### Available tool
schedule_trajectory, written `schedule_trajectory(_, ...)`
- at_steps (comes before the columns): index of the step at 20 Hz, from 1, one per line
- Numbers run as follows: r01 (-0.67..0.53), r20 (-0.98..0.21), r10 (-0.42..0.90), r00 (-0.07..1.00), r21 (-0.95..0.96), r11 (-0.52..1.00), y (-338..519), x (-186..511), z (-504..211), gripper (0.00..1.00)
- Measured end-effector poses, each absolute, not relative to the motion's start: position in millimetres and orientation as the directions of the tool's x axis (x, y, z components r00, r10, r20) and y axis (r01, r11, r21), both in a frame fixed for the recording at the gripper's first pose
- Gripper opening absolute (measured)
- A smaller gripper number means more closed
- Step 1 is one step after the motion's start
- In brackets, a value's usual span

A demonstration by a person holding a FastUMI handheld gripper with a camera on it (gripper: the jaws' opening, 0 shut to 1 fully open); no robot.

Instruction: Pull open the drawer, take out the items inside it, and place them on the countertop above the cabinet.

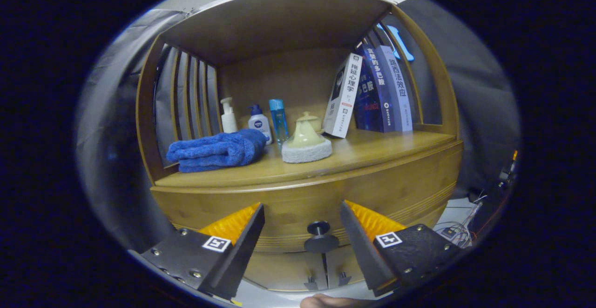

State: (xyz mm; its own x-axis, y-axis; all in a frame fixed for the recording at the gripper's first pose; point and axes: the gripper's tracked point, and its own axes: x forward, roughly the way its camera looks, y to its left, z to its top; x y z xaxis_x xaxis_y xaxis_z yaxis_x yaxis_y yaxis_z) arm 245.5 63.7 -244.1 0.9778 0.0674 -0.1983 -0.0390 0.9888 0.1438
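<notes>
On the wooden cabinet point(372, 182) the drawer point(298, 205) is seen shut, its knob point(320, 238) framed by the wide-spread gripper point(301, 215), so everything is judged left undone.

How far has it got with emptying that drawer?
Barely started. The drawer looks closed. The gripper is open, its fingers either side of the dark knob, touching nothing. Pulling the drawer out and moving its contents up to the countertop remain.
</notes>
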Motion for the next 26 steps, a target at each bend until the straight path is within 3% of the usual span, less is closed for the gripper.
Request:
schedule_trajectory(15,-0.018,-0.191,0.013,0.981,-0.025,1.000,51.3,72.7,-230.4,0.97)
schedule_trajectory(26,-0.058,-0.158,0.051,0.986,-0.040,0.997,56.8,31.4,-177.6,0.97)
